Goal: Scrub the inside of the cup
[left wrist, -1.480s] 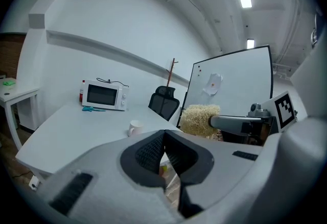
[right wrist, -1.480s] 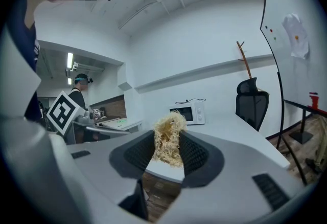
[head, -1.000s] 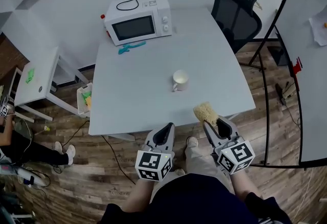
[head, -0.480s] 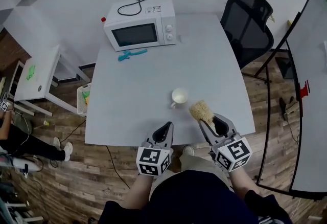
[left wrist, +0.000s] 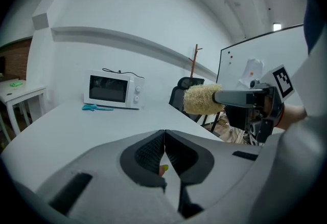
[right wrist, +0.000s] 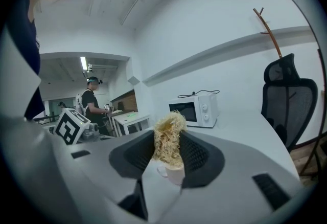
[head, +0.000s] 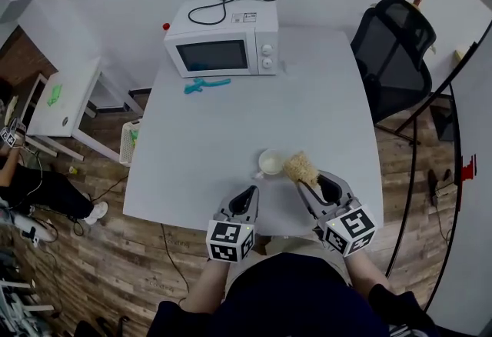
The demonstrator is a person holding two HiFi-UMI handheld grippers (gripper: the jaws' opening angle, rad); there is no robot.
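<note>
A white cup [head: 270, 163] stands upright near the table's front edge; it shows in the right gripper view as the cup [right wrist: 173, 173], just beyond the jaws. My right gripper [head: 307, 181] is shut on a tan loofah scrubber [head: 300, 167], which sits just right of the cup. The scrubber [right wrist: 168, 137] stands up between the jaws, and the scrubber [left wrist: 202, 99] also shows in the left gripper view. My left gripper [head: 250, 195] is shut and holds nothing, near the table edge, below and left of the cup.
A white microwave [head: 222, 46] stands at the back of the grey table [head: 215, 135], with a teal tool [head: 204, 85] in front of it. A black office chair [head: 400, 51] is at the right. A small white side table [head: 65, 97] and a person [right wrist: 92, 103] are to the left.
Both grippers have moved forward over the table's front edge. The scrubber, once well short of the cup, is now close beside its right rim.
</note>
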